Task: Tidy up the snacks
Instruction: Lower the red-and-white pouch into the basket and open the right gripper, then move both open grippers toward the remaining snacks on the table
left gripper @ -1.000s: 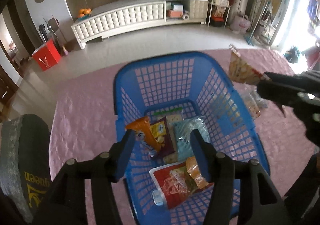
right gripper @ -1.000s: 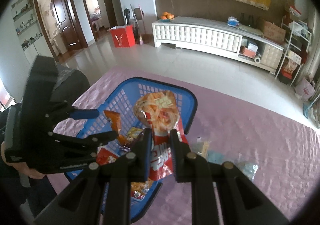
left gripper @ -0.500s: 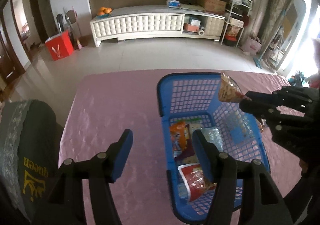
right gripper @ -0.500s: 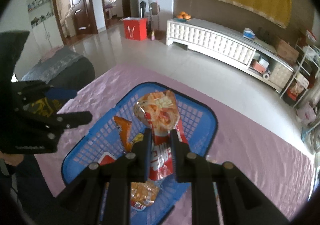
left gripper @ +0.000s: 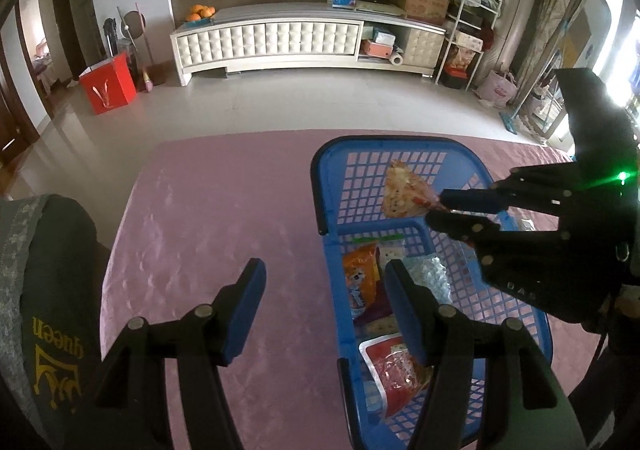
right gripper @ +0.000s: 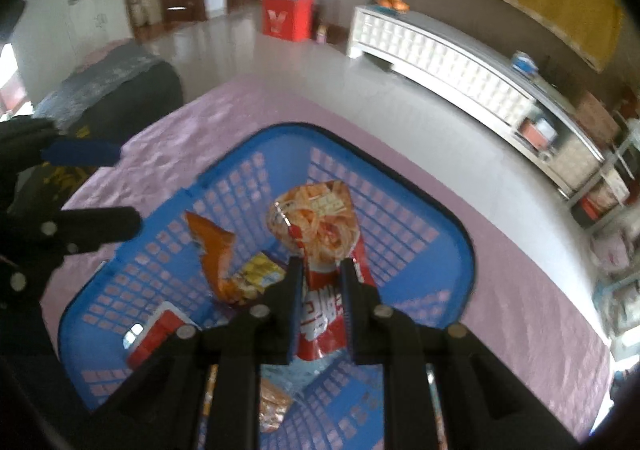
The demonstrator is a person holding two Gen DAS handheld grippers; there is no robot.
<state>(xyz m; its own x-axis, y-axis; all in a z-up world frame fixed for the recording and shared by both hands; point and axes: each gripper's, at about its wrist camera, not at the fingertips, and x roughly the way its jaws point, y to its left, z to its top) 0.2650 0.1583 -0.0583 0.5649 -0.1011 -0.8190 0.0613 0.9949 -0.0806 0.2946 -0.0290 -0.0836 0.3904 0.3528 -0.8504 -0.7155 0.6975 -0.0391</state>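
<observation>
Two grippers hang over a pink tablecloth (left gripper: 208, 209) that carries a blue plastic basket (left gripper: 324, 185). The right gripper (right gripper: 320, 270) has its jaws clamped on the lower end of a red and orange snack packet (right gripper: 316, 217), and it holds that packet in the air above the open basket, the clear upper end showing pale orange strips inside. In the left wrist view the same packet (left gripper: 404, 191) sticks out from the right gripper's (left gripper: 436, 205) tips, level with the basket's far wall.

The left gripper (left gripper: 324, 282) is empty, its jaws standing apart with nothing between them; one finger is over bare cloth, the other over the basket's near left edge.

Down in the basket lie an orange packet (left gripper: 360, 270), a crinkled clear bag (left gripper: 430, 274) and a red-topped pouch (left gripper: 394, 366), close together. A dark cushion with yellow lettering (left gripper: 44, 330) sits at the table's left edge. Beyond the table are a white quilted cabinet (left gripper: 272, 41) and a red box (left gripper: 108, 83).
</observation>
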